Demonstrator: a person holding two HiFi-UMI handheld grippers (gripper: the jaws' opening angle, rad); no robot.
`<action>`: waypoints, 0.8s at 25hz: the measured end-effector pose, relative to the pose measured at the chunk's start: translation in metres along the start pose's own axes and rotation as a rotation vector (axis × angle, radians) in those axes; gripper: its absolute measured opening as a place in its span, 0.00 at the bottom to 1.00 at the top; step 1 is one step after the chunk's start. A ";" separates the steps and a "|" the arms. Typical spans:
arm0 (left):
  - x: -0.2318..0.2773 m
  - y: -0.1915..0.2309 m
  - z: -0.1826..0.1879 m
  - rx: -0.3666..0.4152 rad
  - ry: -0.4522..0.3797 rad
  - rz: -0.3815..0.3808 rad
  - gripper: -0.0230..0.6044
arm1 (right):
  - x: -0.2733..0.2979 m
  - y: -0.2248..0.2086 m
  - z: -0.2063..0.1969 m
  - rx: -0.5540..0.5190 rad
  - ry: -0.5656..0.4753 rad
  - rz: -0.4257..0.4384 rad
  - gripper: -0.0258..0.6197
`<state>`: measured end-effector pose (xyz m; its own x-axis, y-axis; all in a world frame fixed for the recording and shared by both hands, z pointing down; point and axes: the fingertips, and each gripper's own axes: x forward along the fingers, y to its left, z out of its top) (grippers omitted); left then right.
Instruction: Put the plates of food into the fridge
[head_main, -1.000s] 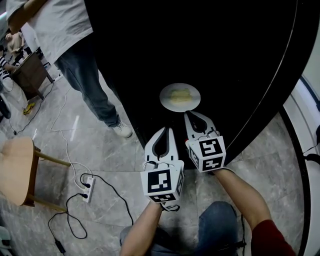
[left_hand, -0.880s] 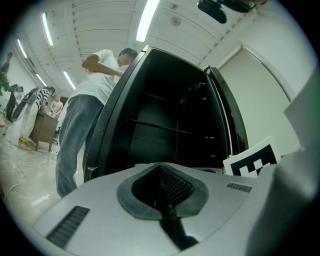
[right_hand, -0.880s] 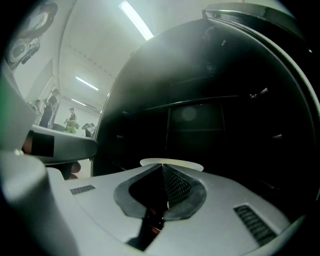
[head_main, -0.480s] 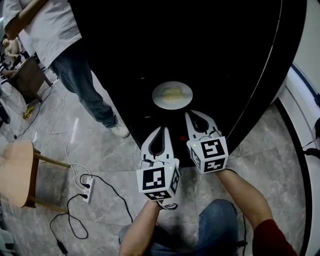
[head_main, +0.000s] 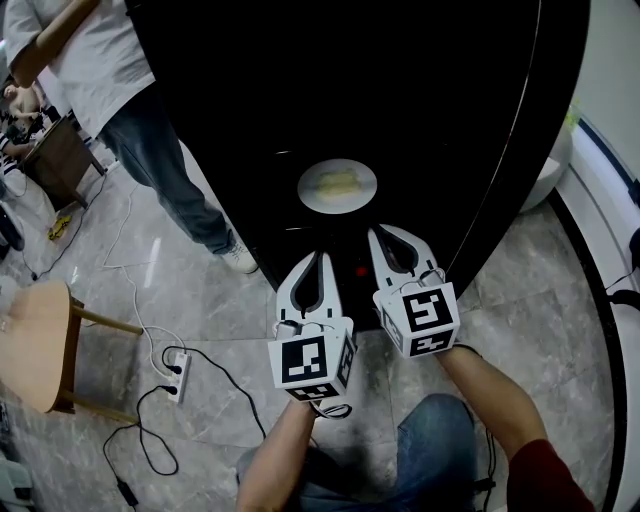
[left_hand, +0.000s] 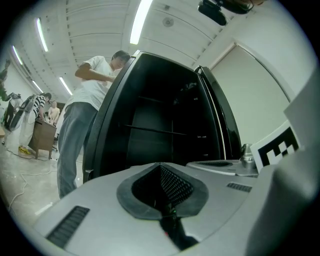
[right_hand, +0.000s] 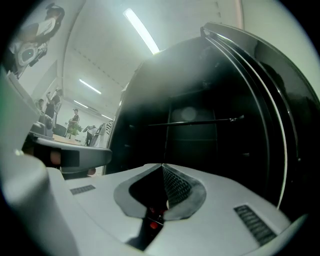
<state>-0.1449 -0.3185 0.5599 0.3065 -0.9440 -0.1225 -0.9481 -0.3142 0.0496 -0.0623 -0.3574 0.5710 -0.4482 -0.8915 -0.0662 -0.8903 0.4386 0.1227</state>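
A white plate of pale yellow food (head_main: 338, 185) rests on a dark shelf inside the open black fridge (head_main: 400, 90). My left gripper (head_main: 317, 256) is shut and empty, below and left of the plate. Beside it, my right gripper (head_main: 378, 232) is also shut with nothing in it, its tip a short way in front of the plate's near rim. In the left gripper view the closed jaws of the left gripper (left_hand: 160, 164) point at the fridge's dark shelves (left_hand: 160, 125). In the right gripper view the right gripper (right_hand: 162, 165) also faces those shelves (right_hand: 200, 122), its jaws closed.
A person in a white shirt and jeans (head_main: 150, 130) stands at the fridge's left side. The fridge door (head_main: 530, 160) stands open at the right. A wooden stool (head_main: 35, 340), a power strip (head_main: 175, 365) and cables lie on the tiled floor at the left.
Both grippers, still shut, have drawn back a little from the plate. The plate now sits slightly further left and higher in the head view.
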 end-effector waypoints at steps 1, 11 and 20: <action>-0.001 0.001 0.001 0.005 -0.003 0.005 0.05 | -0.003 0.000 0.002 0.000 -0.006 0.000 0.05; -0.009 0.001 0.005 0.053 -0.026 0.013 0.05 | -0.033 0.000 0.009 0.029 -0.040 -0.007 0.05; -0.015 -0.008 -0.004 0.036 -0.018 -0.011 0.05 | -0.068 -0.004 -0.009 0.032 -0.036 -0.053 0.05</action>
<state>-0.1421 -0.3019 0.5652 0.3154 -0.9384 -0.1411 -0.9473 -0.3202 0.0123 -0.0279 -0.2991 0.5840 -0.4027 -0.9090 -0.1077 -0.9146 0.3950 0.0868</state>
